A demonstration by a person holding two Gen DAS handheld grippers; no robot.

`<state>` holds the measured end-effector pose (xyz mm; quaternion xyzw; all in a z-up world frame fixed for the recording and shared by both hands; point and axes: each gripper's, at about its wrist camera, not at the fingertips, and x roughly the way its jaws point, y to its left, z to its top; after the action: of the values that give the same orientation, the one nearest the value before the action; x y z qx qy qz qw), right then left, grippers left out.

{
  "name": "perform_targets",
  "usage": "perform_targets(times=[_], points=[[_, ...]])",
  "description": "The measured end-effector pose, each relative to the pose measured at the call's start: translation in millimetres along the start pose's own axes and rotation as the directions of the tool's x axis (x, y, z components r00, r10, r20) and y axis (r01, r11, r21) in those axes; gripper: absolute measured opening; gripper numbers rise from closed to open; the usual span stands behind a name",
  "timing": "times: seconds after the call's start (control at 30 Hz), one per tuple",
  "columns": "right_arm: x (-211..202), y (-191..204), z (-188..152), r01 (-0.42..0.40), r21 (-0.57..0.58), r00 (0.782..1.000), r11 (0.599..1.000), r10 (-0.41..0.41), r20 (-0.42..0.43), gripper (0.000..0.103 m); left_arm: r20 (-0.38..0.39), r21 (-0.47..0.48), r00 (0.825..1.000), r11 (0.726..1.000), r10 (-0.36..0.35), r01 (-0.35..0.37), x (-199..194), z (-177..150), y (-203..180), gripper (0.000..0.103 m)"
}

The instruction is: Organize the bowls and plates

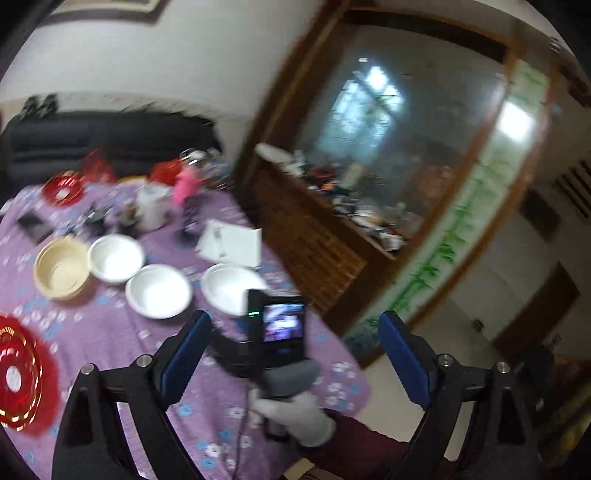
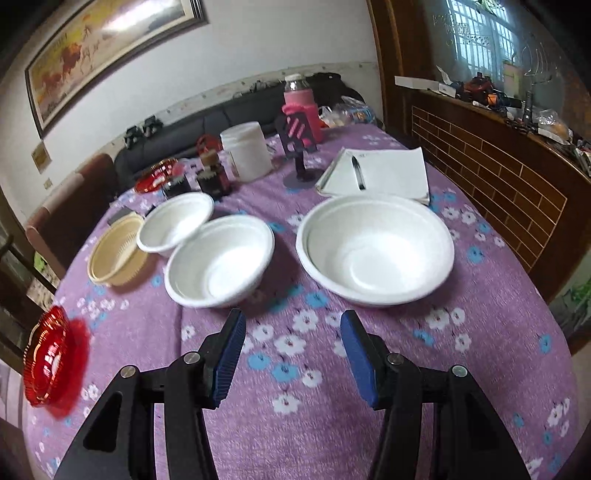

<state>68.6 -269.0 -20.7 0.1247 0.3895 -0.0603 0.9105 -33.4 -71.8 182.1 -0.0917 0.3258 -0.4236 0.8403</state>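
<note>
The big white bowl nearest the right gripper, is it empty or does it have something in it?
Empty. The big white bowl sits upright on the purple flowered tablecloth, and its bare white inside shows down to the bottom.

White plastered walls (image 2: pixel 258 40) carry a framed horse painting (image 2: pixel 107 55); a dark sofa (image 2: pixel 207 122) stands beyond the fingers, a cluttered brown brick-patterned counter (image 2: pixel 491 162) to their right, beneath what seems a daylit barred window (image 2: pixel 476 33).

**Both grippers open, nothing held**

Left gripper (image 1: pixel 291 354) spread wide, blue pads empty, tilted. Right gripper (image 2: pixel 293 354) half open, angled downward, empty. White-gloved hand (image 1: pixel 295 417) with dark red sleeve (image 1: pixel 354 443) gripping the right handle.
</note>
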Motion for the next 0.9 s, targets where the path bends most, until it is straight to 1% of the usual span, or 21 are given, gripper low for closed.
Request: perform_targets(times=[0.07,0.1,0.13,0.2,0.27,0.3,0.33,0.4,0.47,0.5,0.57,0.6,0.63,0.67,0.7,0.73,0.77,0.8,0.83,0.87,0.9], points=[[-2.3,1.9,-1.1,0.008,-0.003,1.000,1.000,-0.008,0.002,0.057,0.002,0.003,0.998,0.998,-0.059,0.059,-8.8,1.2,-6.7,0.091],[-3.7,3.6,-1.2,0.009,-0.005,1.000,1.000,-0.009,0.004,0.057,0.011,-0.012,0.996,0.996,-0.094,0.094,-12.5,2.4,-6.7,0.091],[-5.1,5.6,-1.3,0.008,-0.006,1.000,1.000,-0.008,0.005,0.057,0.024,-0.037,0.994,0.993,-0.109,0.110,-15.8,3.3,-3.7,0.092],[-7.8,10.6,-1.5,0.003,-0.015,1.000,1.000,-0.003,0.009,0.057,0.006,-0.096,0.991,0.986,-0.133,0.133,-15.0,7.0,5.4,0.092],[-10.5,15.6,-2.6,-0.002,-0.027,1.000,1.000,0.003,0.013,0.057,-0.037,-0.195,0.985,0.967,-0.171,0.161,-9.2,8.6,20.2,0.092],[-12.4,18.4,-3.7,-0.003,-0.038,1.000,0.999,0.004,0.017,0.057,-0.041,-0.222,0.984,0.962,-0.174,0.161,-8.1,8.6,25.3,0.092],[-14.1,21.1,-5.1,-0.003,-0.047,1.000,0.999,0.004,0.021,0.057,-0.043,-0.257,0.985,0.955,-0.166,0.150,-7.4,7.2,29.6,0.092],[-14.6,24.3,-8.1,-0.004,-0.056,1.000,0.998,0.005,0.019,0.057,-0.041,-0.274,0.989,0.953,-0.143,0.126,-8.0,3.4,27.5,0.092],[-12.8,25.1,-10.5,-0.007,-0.056,1.000,0.998,0.008,0.008,0.057,-0.039,-0.198,0.993,0.975,-0.110,0.100,-8.1,0.3,11.2,0.093],[-11.4,25.5,-11.6,-0.010,-0.055,1.000,0.998,0.010,0.002,0.057,-0.036,-0.144,0.996,0.987,-0.083,0.077,-8.5,-0.7,2.4,0.093],[-9.2,25.3,-13.7,-0.015,-0.052,1.000,0.999,0.015,-0.005,0.057,-0.033,-0.061,0.999,0.998,-0.010,0.008,-4.5,-3.1,-3.7,0.093],[-8.0,24.0,-15.1,-0.018,-0.048,1.000,0.999,0.017,-0.005,0.057,-0.027,-0.046,0.999,0.998,0.040,-0.041,-1.4,-3.8,-0.4,0.093],[-7.2,22.7,-16.3,-0.020,-0.043,1.000,0.999,0.020,-0.007,0.057,-0.013,-0.046,0.995,0.993,0.103,-0.104,0.2,-5.5,8.6,0.093],[-5.0,19.5,-17.9,-0.027,-0.031,1.000,0.999,0.027,-0.013,0.057,0.006,-0.063,0.985,0.984,0.170,-0.169,1.4,-7.9,22.4,0.093],[-2.3,15.9,-19.6,-0.031,-0.016,0.999,0.999,0.031,-0.023,0.057,0.016,-0.079,0.976,0.973,0.217,-0.215,3.4,-9.7,33.4,0.093],[-0.2,13.0,-20.6,-0.035,-0.005,0.999,0.999,0.035,-0.032,0.057,0.029,-0.108,0.956,0.952,0.291,-0.286,5.1,-14.0,52.7,0.093],[2.5,9.9,-21.3,-0.042,0.008,0.998,0.999,0.043,-0.044,0.057,0.035,-0.132,0.937,0.931,0.347,-0.340,7.2,-17.7,68.4,0.093],[6.3,6.2,-21.4,-0.058,0.023,0.997,0.998,0.059,-0.058,0.057,0.034,-0.160,0.910,0.901,0.413,-0.403,9.8,-22.6,87.5,0.093],[8.7,4.7,-21.0,-0.065,0.030,0.996,0.997,0.067,-0.066,0.057,0.023,-0.191,0.874,0.860,0.485,-0.473,14.5,-29.0,110.0,0.093],[11.8,3.5,-20.2,-0.070,0.037,0.995,0.997,0.073,-0.073,0.057,0.009,-0.211,0.847,0.828,0.532,-0.519,19.6,-33.3,127.3,0.093],[14.7,3.5,-18.9,-0.076,0.040,0.994,0.996,0.079,-0.077,0.057,-0.019,-0.239,0.807,0.781,0.590,-0.577,27.4,-40.2,151.6,0.093]])
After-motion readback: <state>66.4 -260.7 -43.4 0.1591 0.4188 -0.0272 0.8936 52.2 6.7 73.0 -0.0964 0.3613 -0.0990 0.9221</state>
